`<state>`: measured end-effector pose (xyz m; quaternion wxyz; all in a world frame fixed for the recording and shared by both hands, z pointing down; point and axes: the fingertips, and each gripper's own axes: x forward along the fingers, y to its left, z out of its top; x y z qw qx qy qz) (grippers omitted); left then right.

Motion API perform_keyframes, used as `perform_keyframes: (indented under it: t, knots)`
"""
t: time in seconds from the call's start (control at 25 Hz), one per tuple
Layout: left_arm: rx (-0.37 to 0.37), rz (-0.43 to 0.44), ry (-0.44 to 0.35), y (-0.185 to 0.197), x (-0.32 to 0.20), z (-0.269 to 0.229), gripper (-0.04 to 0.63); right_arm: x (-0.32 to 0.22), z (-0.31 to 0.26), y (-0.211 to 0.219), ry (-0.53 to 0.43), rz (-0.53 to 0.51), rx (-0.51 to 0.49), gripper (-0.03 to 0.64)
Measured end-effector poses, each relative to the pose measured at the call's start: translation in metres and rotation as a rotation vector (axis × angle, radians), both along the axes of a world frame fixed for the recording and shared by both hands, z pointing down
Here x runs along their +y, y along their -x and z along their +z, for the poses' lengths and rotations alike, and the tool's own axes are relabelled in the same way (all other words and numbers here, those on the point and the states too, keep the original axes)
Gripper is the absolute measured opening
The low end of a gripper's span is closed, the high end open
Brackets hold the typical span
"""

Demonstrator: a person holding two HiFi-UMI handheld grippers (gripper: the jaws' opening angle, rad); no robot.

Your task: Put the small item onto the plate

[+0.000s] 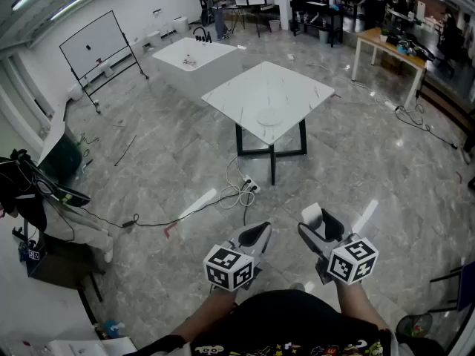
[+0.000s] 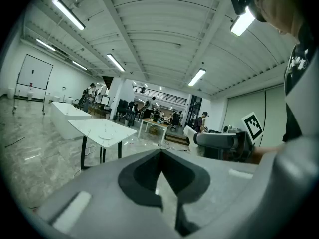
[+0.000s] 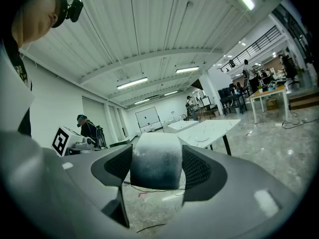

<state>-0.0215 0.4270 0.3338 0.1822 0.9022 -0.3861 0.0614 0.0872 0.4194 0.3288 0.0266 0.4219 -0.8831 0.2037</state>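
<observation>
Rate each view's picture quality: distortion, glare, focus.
Head view: wide-angle bending toward the edges, streaks of light reflected on the glossy grey floor, and the white marble-topped table is sharp. Left gripper view: strong fisheye with a dark round border, and the ceiling strip light is blown out. Right gripper view: the same fisheye, and the white rounded small item between the jaws looks soft and shaded below.

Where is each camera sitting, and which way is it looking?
Head view: on the person's head, looking forward and down at the white table; their shirt, left tongs and right tongs show.
Left gripper view: rides on the left tongs, looking along their closed jaws toward the table; the shirt shows top right.
Right gripper view: rides on the right tongs, looking past the small item they grip; the shirt shows top left.
Shared: all three see the table with the plate.
</observation>
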Motion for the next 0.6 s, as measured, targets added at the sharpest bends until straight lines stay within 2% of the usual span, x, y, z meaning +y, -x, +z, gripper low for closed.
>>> perform_keyframes:
  t: [0.32, 0.6]
  knots:
    - [-0.01, -0.01, 0.01, -0.02, -0.018, 0.011, 0.0, -0.02, 0.011, -0.007, -0.008, -0.026, 0.031, 0.337]
    - [-0.041, -0.059, -0.033, -0.037, -0.044, 0.006, 0.0, -0.032, 0.017, -0.016, -0.017, -0.058, 0.043, 0.337]
